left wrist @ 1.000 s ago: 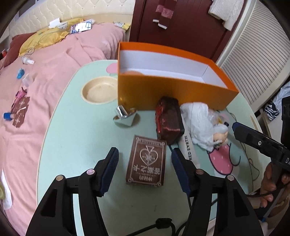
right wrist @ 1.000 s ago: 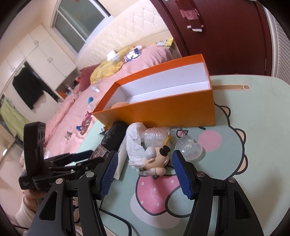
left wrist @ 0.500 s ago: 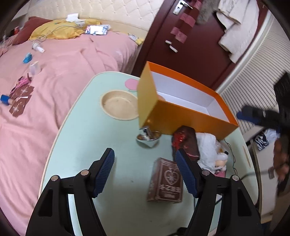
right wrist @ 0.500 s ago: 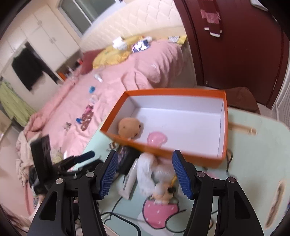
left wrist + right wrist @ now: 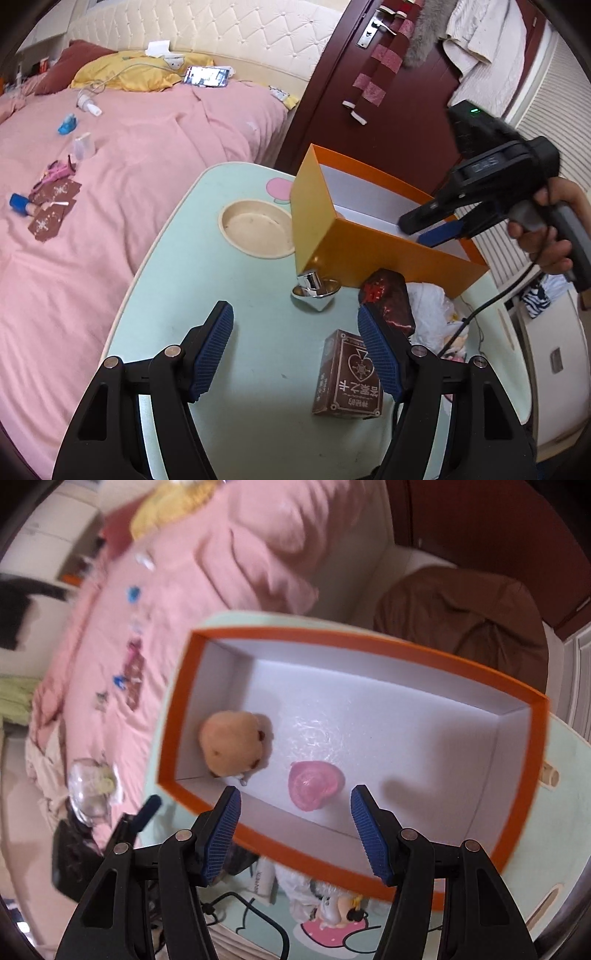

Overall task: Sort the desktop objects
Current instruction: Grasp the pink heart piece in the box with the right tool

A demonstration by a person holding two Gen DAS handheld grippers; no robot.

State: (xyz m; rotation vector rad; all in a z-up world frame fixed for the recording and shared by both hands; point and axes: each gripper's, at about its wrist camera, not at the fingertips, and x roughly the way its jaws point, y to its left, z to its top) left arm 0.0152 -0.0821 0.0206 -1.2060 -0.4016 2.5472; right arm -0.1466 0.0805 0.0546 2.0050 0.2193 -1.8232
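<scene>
An orange box [image 5: 384,254] with a white inside stands at the back of the pale green table [image 5: 258,332]. In the right wrist view the orange box [image 5: 369,642] holds a tan plush toy [image 5: 231,744] and a pink round thing [image 5: 314,784]. My right gripper [image 5: 295,830] is open and empty above the box's near wall; it also shows in the left wrist view [image 5: 432,227]. My left gripper [image 5: 295,347] is open and empty above the table. A brown card box [image 5: 349,374], a dark red pouch [image 5: 389,301], a silver top-shaped thing [image 5: 316,290] and a white bag [image 5: 432,310] lie before the box.
A round cream dish [image 5: 255,229] is set in the table left of the box. A pink bed [image 5: 110,166] with small items lies to the left. A dark door [image 5: 373,92] stands behind. A doll figure [image 5: 343,908] and a cable [image 5: 258,915] lie below the box.
My right gripper has risen from the table toys and moved over the box, now looking down into it. My left gripper has pulled back and left from the card box.
</scene>
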